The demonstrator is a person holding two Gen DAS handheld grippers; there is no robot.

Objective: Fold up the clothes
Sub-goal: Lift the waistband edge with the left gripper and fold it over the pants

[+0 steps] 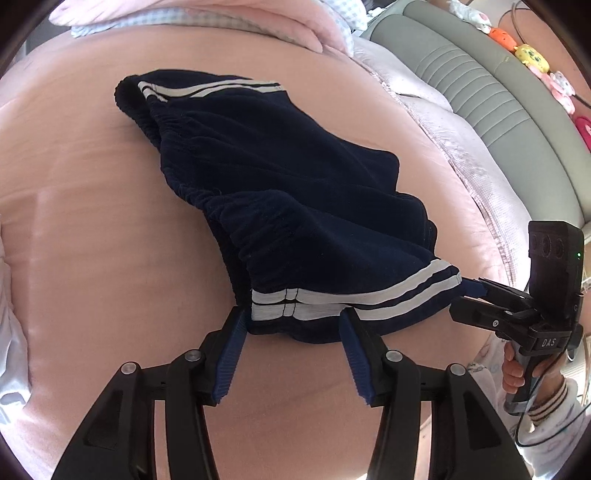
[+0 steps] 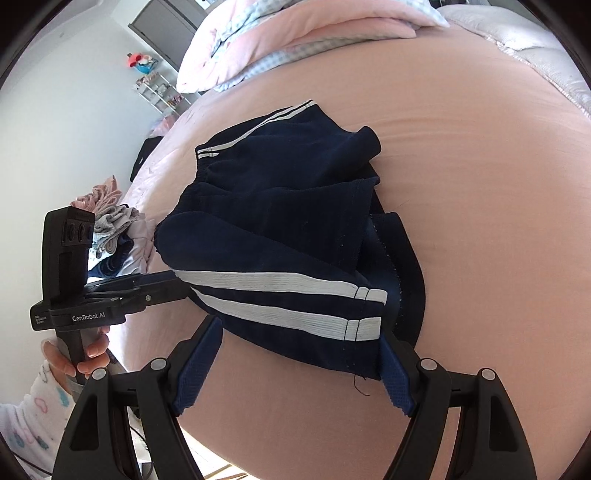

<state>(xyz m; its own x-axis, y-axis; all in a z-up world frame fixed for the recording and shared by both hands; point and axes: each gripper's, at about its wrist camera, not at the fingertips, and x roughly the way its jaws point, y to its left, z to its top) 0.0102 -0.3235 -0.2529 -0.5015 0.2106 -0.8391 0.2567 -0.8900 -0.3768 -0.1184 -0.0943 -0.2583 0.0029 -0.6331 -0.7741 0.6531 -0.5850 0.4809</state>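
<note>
Navy shorts with white side stripes point(image 1: 280, 206) lie bunched and partly folded on the pink bed sheet point(image 1: 92, 221); they also show in the right wrist view point(image 2: 288, 236). My left gripper point(image 1: 293, 325) is open, its blue pads at either side of the striped near edge. My right gripper point(image 2: 299, 343) is open too, straddling the striped hem. In the left wrist view the right gripper point(image 1: 467, 291) reaches the shorts' right corner. In the right wrist view the left gripper point(image 2: 181, 284) touches the shorts' left edge.
A pink and checked duvet point(image 1: 207, 18) is heaped at the far end of the bed point(image 2: 295, 33). A grey padded headboard point(image 1: 480, 74) with plush toys point(image 1: 532, 55) stands at the right. A pile of other clothes point(image 2: 110, 229) lies at the bed's left edge.
</note>
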